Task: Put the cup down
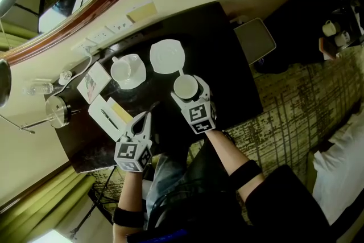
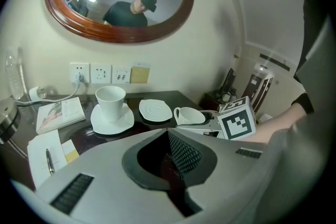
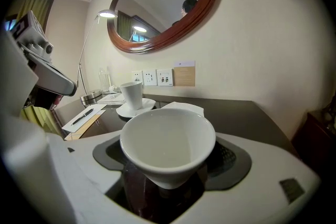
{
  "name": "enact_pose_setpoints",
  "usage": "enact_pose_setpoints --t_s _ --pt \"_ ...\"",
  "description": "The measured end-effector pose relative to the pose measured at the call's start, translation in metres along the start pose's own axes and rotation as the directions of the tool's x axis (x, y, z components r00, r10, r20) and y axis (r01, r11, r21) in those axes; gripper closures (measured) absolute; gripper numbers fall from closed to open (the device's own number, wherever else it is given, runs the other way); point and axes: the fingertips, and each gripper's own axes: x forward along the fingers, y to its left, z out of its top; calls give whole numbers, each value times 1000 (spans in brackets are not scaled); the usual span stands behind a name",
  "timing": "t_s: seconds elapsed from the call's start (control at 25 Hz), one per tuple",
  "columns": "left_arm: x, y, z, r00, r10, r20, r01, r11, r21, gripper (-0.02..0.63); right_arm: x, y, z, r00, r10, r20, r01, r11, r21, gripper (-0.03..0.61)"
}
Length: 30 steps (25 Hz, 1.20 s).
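Right gripper view: with cup pinched in right fingers, left fingers pressed together, lower level onto empty saucer; centre base; release once seated.

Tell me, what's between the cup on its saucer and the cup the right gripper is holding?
An empty white saucer lies on the table between the standing cup and the held cup. The left gripper view shows this best.

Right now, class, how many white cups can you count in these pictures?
2. One cup stands on a saucer near the wall sockets. The second cup is in the right gripper, beside the empty saucer. None looks hidden.
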Motion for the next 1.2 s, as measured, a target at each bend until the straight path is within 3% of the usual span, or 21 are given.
enact_pose_setpoints --t_s 0.36,0.64,1.0,1.12,1.2 --pt "3 -4 -3 1000 -10 -8 10 1000 6 613 -1 4 -8 1000 0 18 1 999 -34 130" --pt "1 -14 -9 1000 -21 -14 21 1000 14 613 -6 3 -20 1000 -8 15 8 1000 -5 110" --pt "-15 -29 -10 1000 -28 -7 28 999 28 613 -44 6 -28 999 -30 -11 30 999 -13 110" --pt "-22 -39 -3 999 -33 7 33 999 42 613 -68 11 -20 1000 -12 -21 11 1000 -23 114" --pt "-28 -46 2 999 -33 19 32 998 49 613 -89 12 -4 1000 -1 -27 0 1000 -21 167"
